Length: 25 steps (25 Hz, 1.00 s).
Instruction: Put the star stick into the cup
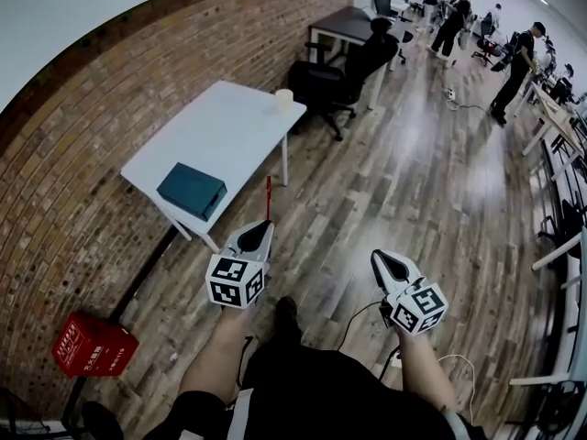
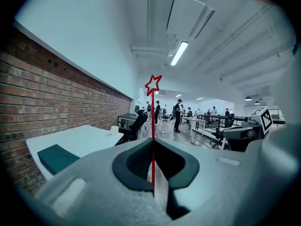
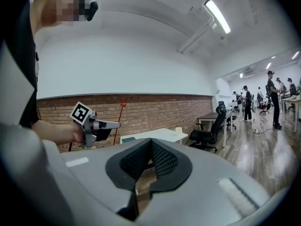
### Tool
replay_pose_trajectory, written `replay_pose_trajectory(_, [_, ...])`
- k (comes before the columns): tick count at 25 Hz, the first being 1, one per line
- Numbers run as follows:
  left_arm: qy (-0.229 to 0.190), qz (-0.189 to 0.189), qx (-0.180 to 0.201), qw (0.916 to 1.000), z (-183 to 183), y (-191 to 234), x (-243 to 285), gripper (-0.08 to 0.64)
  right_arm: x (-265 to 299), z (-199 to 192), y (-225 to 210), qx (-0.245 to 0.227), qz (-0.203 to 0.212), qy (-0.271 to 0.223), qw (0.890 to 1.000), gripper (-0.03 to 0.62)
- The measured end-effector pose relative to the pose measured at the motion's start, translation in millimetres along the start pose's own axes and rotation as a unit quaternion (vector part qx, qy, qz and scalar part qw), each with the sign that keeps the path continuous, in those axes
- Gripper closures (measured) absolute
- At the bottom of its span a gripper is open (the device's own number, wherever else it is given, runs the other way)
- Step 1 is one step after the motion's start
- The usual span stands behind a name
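A thin red star stick (image 1: 268, 198) stands upright in my left gripper (image 1: 260, 229), which is shut on its lower end. In the left gripper view the stick runs up from the pinched pads of the left gripper (image 2: 153, 144) to its star (image 2: 153, 84). A small pale cup (image 1: 284, 100) stands at the far corner of the white table (image 1: 229, 126), well ahead of the stick. The cup (image 2: 114, 129) shows left of the stick. My right gripper (image 1: 385, 262) hangs over the floor, shut with nothing in it; its pads (image 3: 157, 157) meet. From the right gripper view I see the left gripper (image 3: 96, 125), the star stick (image 3: 120, 114) and the cup (image 3: 178, 130).
A teal box (image 1: 191, 191) lies at the table's near end. A red crate (image 1: 92, 346) sits on the floor by the brick wall (image 1: 83, 154). Black office chairs (image 1: 344, 71) stand just past the table. People stand at desks far back right.
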<state>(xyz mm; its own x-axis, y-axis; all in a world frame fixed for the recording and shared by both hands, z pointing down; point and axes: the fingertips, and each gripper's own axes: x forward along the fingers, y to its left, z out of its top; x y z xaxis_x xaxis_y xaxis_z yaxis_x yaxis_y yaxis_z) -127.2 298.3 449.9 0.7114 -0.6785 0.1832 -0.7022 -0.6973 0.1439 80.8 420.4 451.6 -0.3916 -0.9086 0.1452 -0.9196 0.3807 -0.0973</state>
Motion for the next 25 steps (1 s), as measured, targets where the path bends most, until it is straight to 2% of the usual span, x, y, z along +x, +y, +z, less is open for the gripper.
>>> replay_pose_trajectory(3, [0.001, -0.008, -0.003, 1.0000, 14, 34, 47, 0.549, 46, 13, -32, 0.008, -0.014, 0.000, 1.000, 0.592])
replay_pose_trajectory(11, [-0.004, -0.024, -0.006, 0.9997, 57, 117, 140, 0.549, 165, 45, -74, 0.014, -0.009, 0.006, 1.000, 0.591])
replay_pose_trajectory(15, [-0.004, -0.026, -0.012, 0.9996, 64, 145, 161, 0.549, 210, 58, -79, 0.010, 0.003, 0.006, 1.000, 0.592])
replay_pose_trajectory(18, [-0.003, -0.023, -0.017, 0.9996, 62, 161, 167, 0.549, 234, 52, -79, 0.011, 0.016, 0.018, 1.000, 0.592])
replay_pose_trajectory(23, [0.010, -0.015, -0.056, 0.9983, 49, 186, 181, 0.549, 270, 42, -79, 0.019, 0.040, 0.037, 0.998, 0.592])
replay_pose_trajectory(25, [0.014, -0.020, -0.057, 0.9981, 45, 186, 187, 0.549, 276, 37, -84, 0.022, 0.044, 0.042, 0.998, 0.591])
